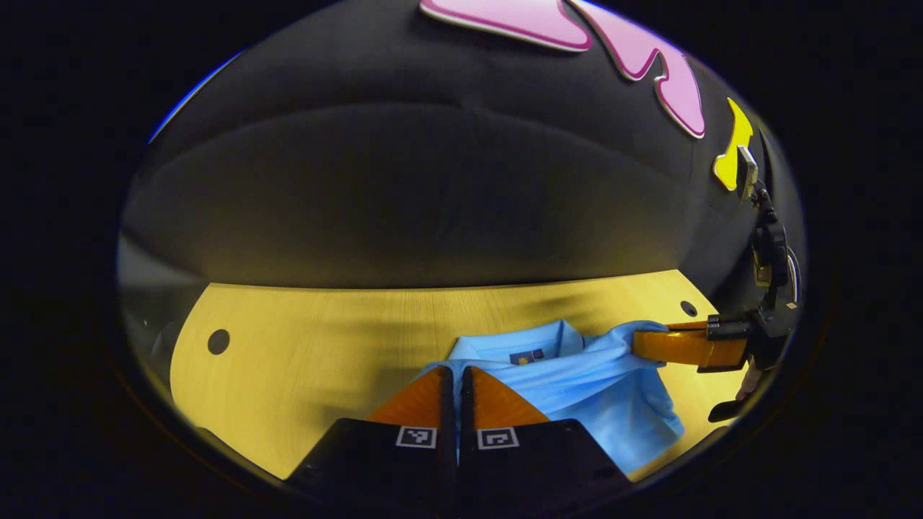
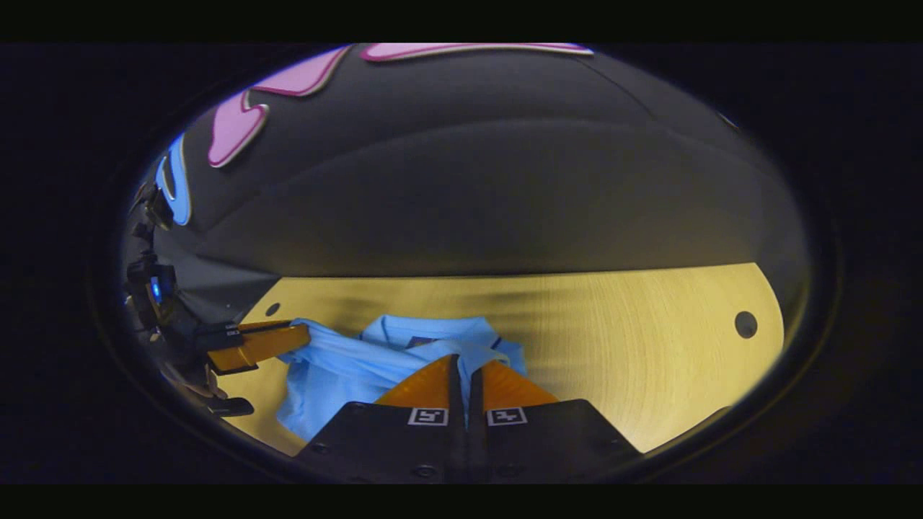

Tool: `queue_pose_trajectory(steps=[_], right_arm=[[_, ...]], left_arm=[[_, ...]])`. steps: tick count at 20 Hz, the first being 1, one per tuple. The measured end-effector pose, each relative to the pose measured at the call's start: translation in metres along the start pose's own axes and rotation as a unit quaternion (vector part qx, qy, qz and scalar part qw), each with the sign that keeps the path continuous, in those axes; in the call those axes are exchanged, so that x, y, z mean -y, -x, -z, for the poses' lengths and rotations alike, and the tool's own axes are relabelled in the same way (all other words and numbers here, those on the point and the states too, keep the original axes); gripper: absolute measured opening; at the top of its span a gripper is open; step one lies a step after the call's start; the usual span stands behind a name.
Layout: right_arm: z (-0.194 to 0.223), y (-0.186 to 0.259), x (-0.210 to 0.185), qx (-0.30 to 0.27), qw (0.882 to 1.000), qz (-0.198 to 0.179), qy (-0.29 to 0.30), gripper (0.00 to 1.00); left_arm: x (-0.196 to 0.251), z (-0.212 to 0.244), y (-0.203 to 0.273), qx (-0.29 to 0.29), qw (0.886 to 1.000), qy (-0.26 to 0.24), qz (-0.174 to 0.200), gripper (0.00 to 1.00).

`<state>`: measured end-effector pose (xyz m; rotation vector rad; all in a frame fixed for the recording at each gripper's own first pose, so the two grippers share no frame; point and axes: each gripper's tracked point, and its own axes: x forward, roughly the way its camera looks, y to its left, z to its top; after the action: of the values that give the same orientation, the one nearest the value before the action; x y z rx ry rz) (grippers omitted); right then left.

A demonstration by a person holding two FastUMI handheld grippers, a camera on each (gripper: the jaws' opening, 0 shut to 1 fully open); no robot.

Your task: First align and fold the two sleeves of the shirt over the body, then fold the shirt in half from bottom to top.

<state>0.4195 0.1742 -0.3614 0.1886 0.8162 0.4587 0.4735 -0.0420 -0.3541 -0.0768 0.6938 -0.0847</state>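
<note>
A light blue polo shirt (image 1: 598,396) lies bunched on the yellow wooden table (image 1: 303,353), its collar (image 1: 530,344) toward the far side. In the left gripper view my left gripper (image 1: 458,369) stands at the shirt's left edge, shut with a sliver of blue cloth between its fingers. The right gripper (image 1: 638,344) comes in from the right, shut on a fold of the shirt near the shoulder. In the right gripper view the right gripper (image 2: 465,358) pinches cloth of the shirt (image 2: 339,375) just below the collar (image 2: 425,328), and the left gripper (image 2: 306,333) grips the shirt's far left edge.
The table (image 2: 634,346) has a round hole (image 2: 745,324) near its right corner and another hole (image 1: 218,341) near its left one. The black booth wall rises right behind the table's far edge. Bare tabletop stretches on both sides of the shirt.
</note>
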Motion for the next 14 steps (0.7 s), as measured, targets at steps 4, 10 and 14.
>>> queue_pose_trajectory(steps=[4, 10, 14], right_arm=[[0.016, -0.024, 0.021, -0.008, 1.000, 0.029, 0.000, 0.02], [0.010, 0.026, 0.018, 0.036, 0.996, 0.057, 0.053, 1.00], [0.013, 0.081, 0.000, 0.071, 0.991, 0.084, 0.079, 0.98]], left_arm=[[-0.011, 0.013, -0.021, 0.008, 0.999, 0.020, -0.033, 0.20], [-0.020, -0.007, 0.053, 0.086, 0.994, 0.036, -0.065, 0.98], [-0.012, -0.018, 0.135, 0.135, 0.988, 0.033, -0.072, 0.97]])
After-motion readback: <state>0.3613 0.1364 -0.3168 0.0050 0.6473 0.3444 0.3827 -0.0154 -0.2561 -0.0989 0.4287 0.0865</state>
